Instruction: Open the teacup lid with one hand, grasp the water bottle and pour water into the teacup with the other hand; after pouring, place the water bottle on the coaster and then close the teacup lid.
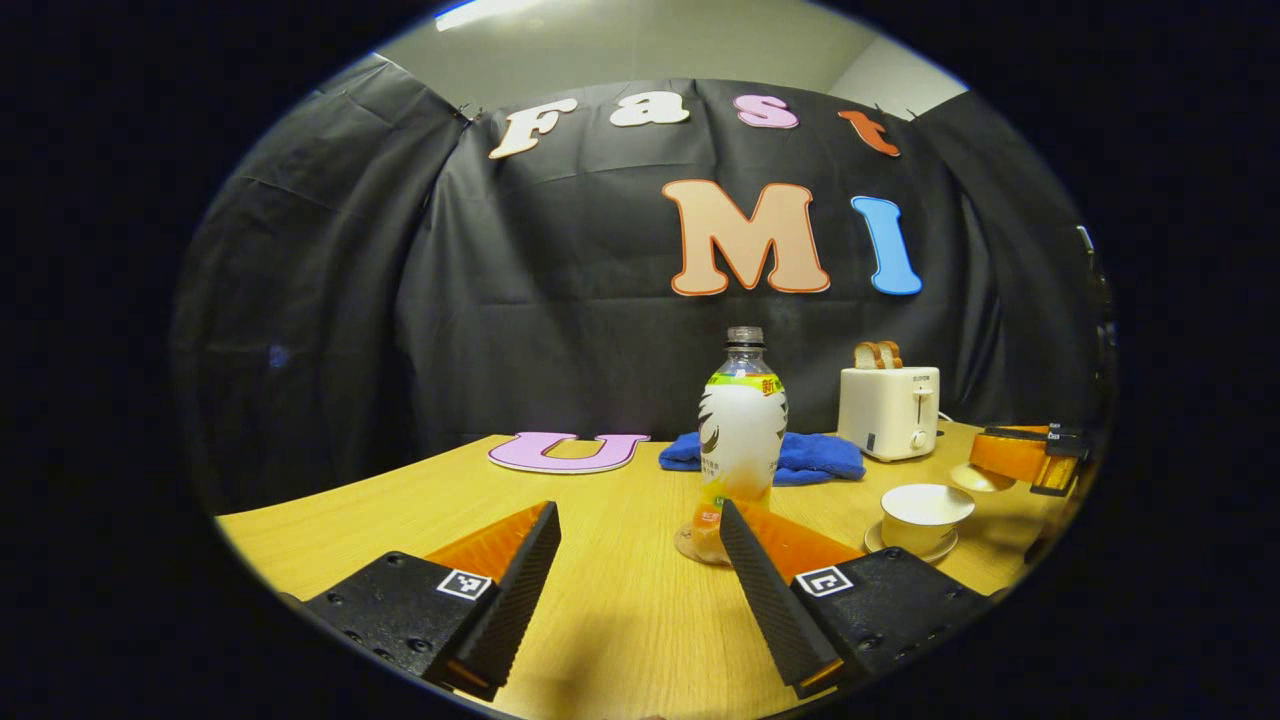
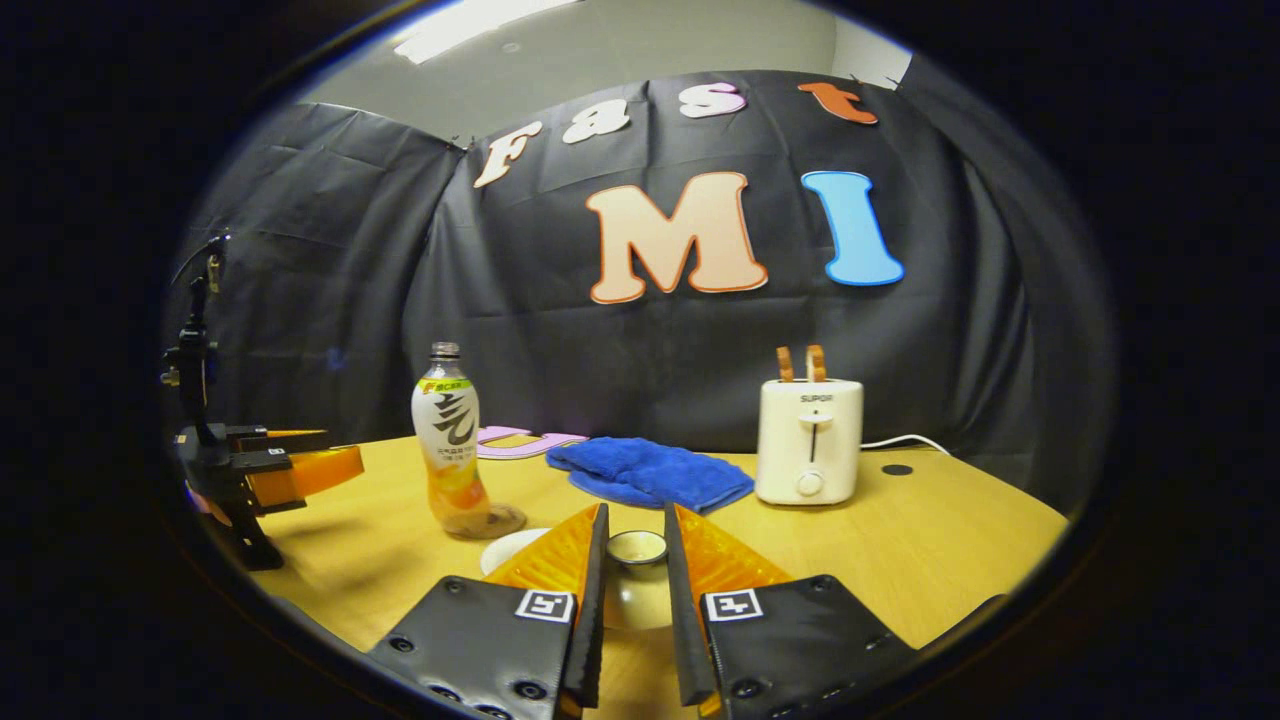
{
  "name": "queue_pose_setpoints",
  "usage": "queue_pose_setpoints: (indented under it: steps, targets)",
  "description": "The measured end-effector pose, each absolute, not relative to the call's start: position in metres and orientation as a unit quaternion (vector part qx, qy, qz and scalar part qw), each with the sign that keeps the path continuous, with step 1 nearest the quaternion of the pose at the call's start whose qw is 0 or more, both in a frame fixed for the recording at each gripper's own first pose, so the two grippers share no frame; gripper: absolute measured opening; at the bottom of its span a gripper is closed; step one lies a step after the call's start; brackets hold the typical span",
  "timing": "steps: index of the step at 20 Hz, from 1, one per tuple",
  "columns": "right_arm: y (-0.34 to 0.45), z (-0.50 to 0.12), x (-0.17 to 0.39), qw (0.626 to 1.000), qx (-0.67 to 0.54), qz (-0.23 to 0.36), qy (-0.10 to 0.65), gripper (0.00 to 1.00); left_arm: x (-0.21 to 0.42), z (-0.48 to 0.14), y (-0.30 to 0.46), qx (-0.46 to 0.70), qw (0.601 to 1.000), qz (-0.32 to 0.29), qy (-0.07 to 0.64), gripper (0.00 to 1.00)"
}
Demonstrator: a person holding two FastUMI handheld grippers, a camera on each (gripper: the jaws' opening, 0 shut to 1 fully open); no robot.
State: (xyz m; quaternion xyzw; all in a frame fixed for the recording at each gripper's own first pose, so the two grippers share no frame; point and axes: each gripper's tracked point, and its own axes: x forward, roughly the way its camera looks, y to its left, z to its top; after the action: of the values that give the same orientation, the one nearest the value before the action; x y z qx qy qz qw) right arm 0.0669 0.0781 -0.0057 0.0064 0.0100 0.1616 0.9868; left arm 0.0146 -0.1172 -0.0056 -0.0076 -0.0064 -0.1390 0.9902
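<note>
Right gripper: nearest in the right gripper view, its fingers narrowed around the knob of the teacup lid, seemingly pinching it; contact on both sides cannot be told for sure. Judged to be lowering the lid back onto the cup or lifting it clear.

Left gripper: fingers standing spread and empty, pointing at the water bottle just beyond, as if letting go of it or reaching for it.

Water bottle: standing upright on the coaster, cap off, so pouring looks finished.

Teacup: sitting uncovered on its saucer, right of the bottle in the left gripper view.

Blue cloth and toaster: lying farther back on the worktop, taking no part.
</note>
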Motion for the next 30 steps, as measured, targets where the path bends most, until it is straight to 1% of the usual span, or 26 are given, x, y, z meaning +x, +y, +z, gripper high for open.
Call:
queue_pose_setpoints:
  steps: [7, 10, 12, 16, 17, 18, 20, 22, 25, 26, 27, 28, 29, 30]
  targets:
    - [0.119, -0.010, 0.076, 0.977, 0.008, 0.211, 0.019, 0.34, 0.016, -0.006, -0.113, -0.007, 0.992, -0.129, -0.006, 0.94]
    - [0.128, -0.018, 0.081, 0.974, 0.004, 0.222, 0.042, 0.33, 0.016, -0.006, -0.113, -0.007, 0.992, -0.129, -0.006, 0.94]
    - [0.129, -0.023, 0.083, 0.973, 0.000, 0.225, 0.061, 0.33, 0.015, -0.006, -0.113, -0.008, 0.991, -0.131, -0.006, 0.94]
    - [0.128, -0.026, 0.084, 0.972, 0.003, 0.222, 0.074, 0.34, 0.016, -0.006, -0.114, -0.007, 0.991, -0.133, -0.006, 0.94]
    - [0.128, -0.026, 0.083, 0.972, 0.005, 0.223, 0.076, 0.36, 0.016, -0.006, -0.114, -0.008, 0.991, -0.133, -0.006, 0.94]
    - [0.128, -0.027, 0.083, 0.971, 0.008, 0.223, 0.080, 0.35, 0.016, -0.006, -0.114, -0.007, 0.991, -0.133, -0.006, 0.94]
    - [0.129, -0.028, 0.082, 0.970, 0.012, 0.227, 0.084, 0.37, 0.017, -0.006, -0.114, -0.008, 0.991, -0.133, -0.006, 0.94]
    - [0.126, -0.028, 0.079, 0.970, 0.015, 0.228, 0.087, 0.61, 0.016, -0.006, -0.114, -0.008, 0.991, -0.133, -0.006, 0.94]
    - [0.118, -0.024, 0.076, 0.973, 0.018, 0.216, 0.076, 0.83, 0.015, -0.006, -0.114, -0.008, 0.991, -0.133, -0.006, 0.94]
    - [0.114, -0.021, 0.074, 0.975, 0.017, 0.210, 0.068, 0.83, 0.015, -0.006, -0.114, -0.008, 0.991, -0.133, -0.006, 0.94]
    - [0.110, -0.018, 0.071, 0.977, 0.013, 0.206, 0.058, 0.88, 0.017, -0.007, -0.115, -0.007, 0.991, -0.133, -0.006, 0.94]
    - [0.106, -0.016, 0.067, 0.978, 0.008, 0.201, 0.048, 0.88, 0.017, -0.006, -0.114, -0.007, 0.991, -0.133, -0.006, 0.94]
    - [0.101, -0.012, 0.063, 0.980, 0.002, 0.197, 0.037, 0.83, 0.016, -0.006, -0.114, -0.007, 0.991, -0.133, -0.007, 0.94]
    - [0.095, -0.010, 0.059, 0.981, 0.001, 0.192, 0.030, 0.83, 0.016, -0.006, -0.114, -0.007, 0.991, -0.133, -0.007, 0.94]
